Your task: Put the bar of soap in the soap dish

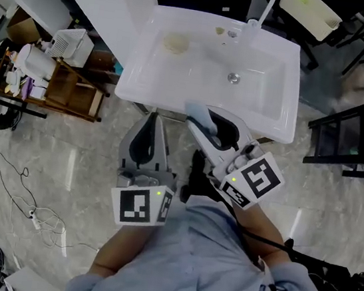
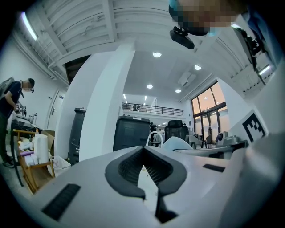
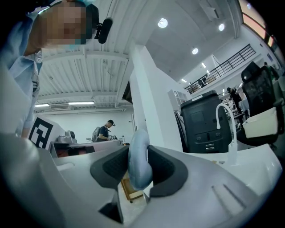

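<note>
A pale blue bar of soap (image 1: 198, 113) (image 3: 139, 167) stands on edge between the dark pads of my right gripper (image 1: 211, 125) (image 3: 139, 149), which is shut on it. The soap hangs just in front of the near rim of the white sink (image 1: 144, 82). A beige round thing, seemingly the soap dish (image 1: 176, 42), lies in the basin's back left. My left gripper (image 1: 152, 120) (image 2: 142, 153) is held lower, to the left of the right one and short of the sink. Its tips meet and nothing is between them.
A white faucet (image 1: 265, 5) rises at the sink's back, with a drain (image 1: 233, 78) in the basin. A wooden shelf with jars (image 1: 69, 85) stands left, a black rack (image 1: 344, 141) right. Cables (image 1: 31, 214) lie on the marble floor.
</note>
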The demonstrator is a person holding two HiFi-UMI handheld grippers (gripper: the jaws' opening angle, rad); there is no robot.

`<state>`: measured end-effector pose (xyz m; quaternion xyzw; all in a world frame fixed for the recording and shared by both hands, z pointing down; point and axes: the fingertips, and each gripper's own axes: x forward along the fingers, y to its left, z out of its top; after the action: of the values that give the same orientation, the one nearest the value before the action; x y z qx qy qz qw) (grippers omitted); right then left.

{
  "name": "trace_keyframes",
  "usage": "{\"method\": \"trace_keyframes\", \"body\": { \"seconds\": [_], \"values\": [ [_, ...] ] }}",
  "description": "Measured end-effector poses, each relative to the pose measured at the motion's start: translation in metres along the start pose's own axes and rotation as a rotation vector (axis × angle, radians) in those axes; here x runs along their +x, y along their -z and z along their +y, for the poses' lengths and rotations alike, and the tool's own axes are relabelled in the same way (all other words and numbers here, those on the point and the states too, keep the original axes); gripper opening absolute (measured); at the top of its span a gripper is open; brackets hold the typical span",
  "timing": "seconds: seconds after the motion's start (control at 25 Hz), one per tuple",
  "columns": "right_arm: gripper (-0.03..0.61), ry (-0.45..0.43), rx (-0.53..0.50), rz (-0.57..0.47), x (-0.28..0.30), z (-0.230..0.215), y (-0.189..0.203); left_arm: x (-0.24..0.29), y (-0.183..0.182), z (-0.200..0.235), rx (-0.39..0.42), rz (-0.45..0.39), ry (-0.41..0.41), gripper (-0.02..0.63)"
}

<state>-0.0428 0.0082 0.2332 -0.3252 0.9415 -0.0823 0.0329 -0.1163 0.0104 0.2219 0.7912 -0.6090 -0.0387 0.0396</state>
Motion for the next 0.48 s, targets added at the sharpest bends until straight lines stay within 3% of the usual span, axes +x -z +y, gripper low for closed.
{"method": "trace_keyframes", "body": {
  "seconds": [0.48],
  "values": [
    [0.121, 0.037, 0.029, -0.05, 0.032, -0.109, -0.025, 0.115, -0.003, -0.026, 0.057, 0.039, 0.07, 0.005]
  ]
}}
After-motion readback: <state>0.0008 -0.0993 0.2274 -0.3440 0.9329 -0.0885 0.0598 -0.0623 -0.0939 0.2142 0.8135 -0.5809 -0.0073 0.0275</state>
